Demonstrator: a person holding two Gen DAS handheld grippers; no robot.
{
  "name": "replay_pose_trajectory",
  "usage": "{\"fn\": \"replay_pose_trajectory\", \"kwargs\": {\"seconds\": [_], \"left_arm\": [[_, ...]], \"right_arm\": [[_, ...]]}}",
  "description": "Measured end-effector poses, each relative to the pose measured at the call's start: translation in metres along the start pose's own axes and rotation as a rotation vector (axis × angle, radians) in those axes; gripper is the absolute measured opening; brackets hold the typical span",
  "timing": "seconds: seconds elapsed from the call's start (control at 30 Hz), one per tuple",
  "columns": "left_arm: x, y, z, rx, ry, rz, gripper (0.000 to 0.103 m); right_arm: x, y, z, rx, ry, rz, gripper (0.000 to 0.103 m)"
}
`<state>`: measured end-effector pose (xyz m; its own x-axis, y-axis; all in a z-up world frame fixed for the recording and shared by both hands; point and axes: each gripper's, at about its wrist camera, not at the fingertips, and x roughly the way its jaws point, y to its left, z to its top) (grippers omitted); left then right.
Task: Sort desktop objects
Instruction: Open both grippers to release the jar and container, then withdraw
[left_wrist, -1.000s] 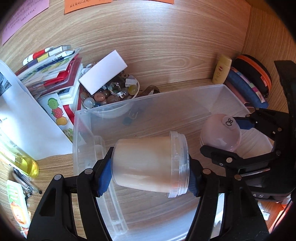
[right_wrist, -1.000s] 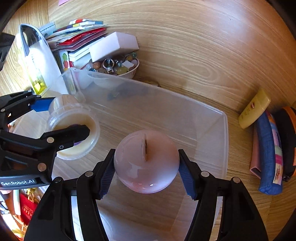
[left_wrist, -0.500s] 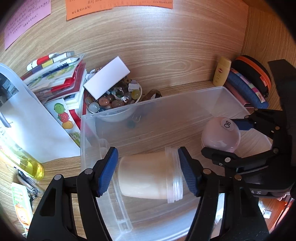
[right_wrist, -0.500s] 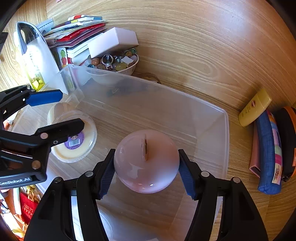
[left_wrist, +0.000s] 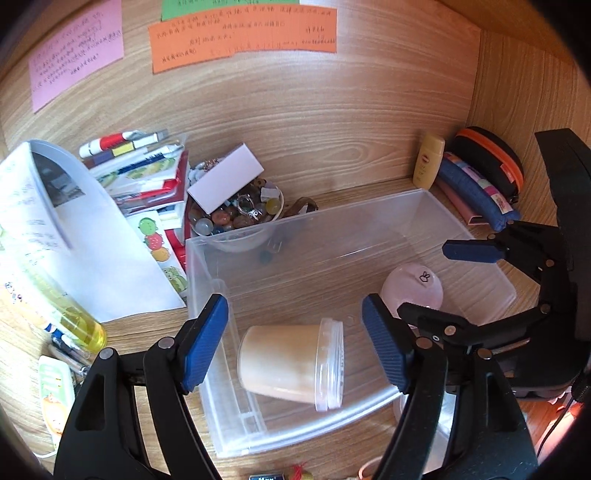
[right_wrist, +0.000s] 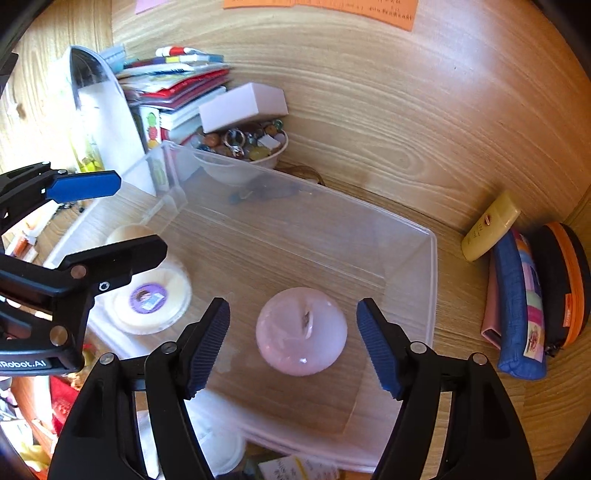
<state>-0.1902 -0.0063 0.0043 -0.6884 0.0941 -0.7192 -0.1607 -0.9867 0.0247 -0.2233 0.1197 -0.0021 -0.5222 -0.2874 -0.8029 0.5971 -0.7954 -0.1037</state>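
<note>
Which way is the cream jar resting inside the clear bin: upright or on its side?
On its side. The cream jar lies on the clear bin floor, its lid facing sideways toward the pink ball.

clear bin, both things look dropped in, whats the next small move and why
Probably lift both grippers clear of the clear bin. The cream jar lies on its floor, the pink ball sits beside it, and both pairs of jaws are opening with nothing pressed between the pads.

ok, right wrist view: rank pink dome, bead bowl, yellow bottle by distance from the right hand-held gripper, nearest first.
1. pink dome, in the clear bin, between the opening, non-touching jaws of the right hand-held gripper.
2. yellow bottle, outside the bin, right.
3. bead bowl, behind the bin, far left.
</note>
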Motion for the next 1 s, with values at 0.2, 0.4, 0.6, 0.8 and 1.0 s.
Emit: {"fn": "replay_pose_trajectory", "kwargs": {"seconds": [0.2, 0.4, 0.6, 0.8, 1.0], "left_arm": [[-0.021, -0.002, -0.006, -0.015, -0.029, 0.005, 0.084], [-0.046, -0.003, -0.015, -0.027, -0.061, 0.020, 0.090], [-0.071, 0.000, -0.026, -0.045, -0.085, 0.031, 0.094], [-0.092, 0.006, -0.048, -0.055, -0.098, 0.046, 0.096], [-0.103, 0.010, -0.079, -0.057, -0.074, 0.071, 0.096]], "right_arm": [[-0.023, 0.004, -0.008, 0.018, -0.040, 0.012, 0.068], [-0.053, 0.009, -0.020, 0.028, -0.098, 0.005, 0.075], [-0.087, 0.014, -0.035, 0.046, -0.168, 0.009, 0.078], [-0.114, 0.019, -0.056, 0.061, -0.231, -0.013, 0.083], [-0.127, 0.020, -0.081, 0.072, -0.251, -0.027, 0.083]]}}
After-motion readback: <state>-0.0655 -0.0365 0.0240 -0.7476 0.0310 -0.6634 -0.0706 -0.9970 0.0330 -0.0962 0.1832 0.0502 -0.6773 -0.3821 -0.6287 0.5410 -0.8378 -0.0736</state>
